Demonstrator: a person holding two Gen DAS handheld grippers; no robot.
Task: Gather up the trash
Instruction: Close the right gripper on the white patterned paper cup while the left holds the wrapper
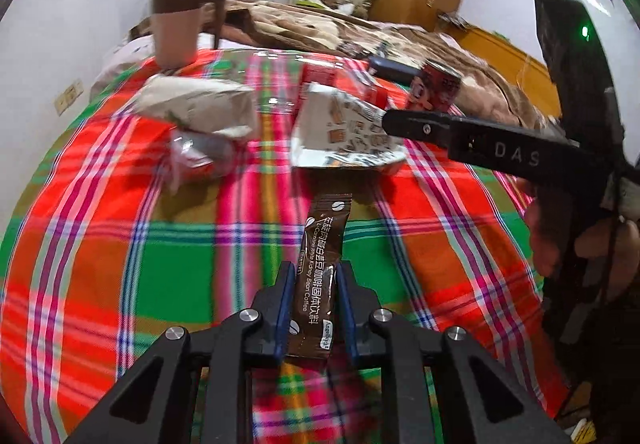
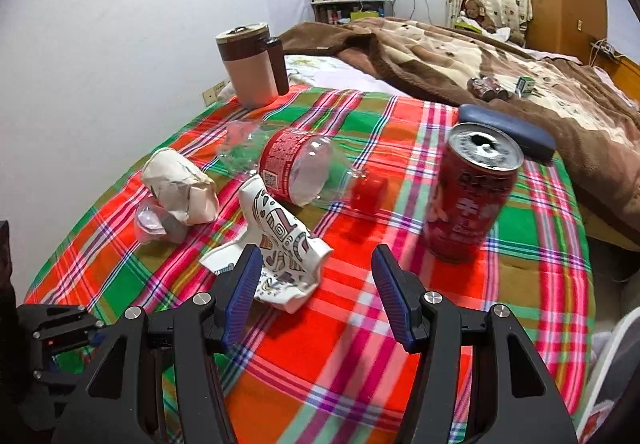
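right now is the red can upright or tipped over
Upright: the red can stands on its base on the plaid cloth, opened top facing up.

one can (image 2: 470, 200), one bottle (image 2: 296, 168), two wrappers (image 2: 280, 244)

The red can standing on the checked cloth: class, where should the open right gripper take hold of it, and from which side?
Grip the red can around its mid-body, coming level from the near side, one of the right gripper fingers on each flank. It stands upright and round, its opened top offering no hold.
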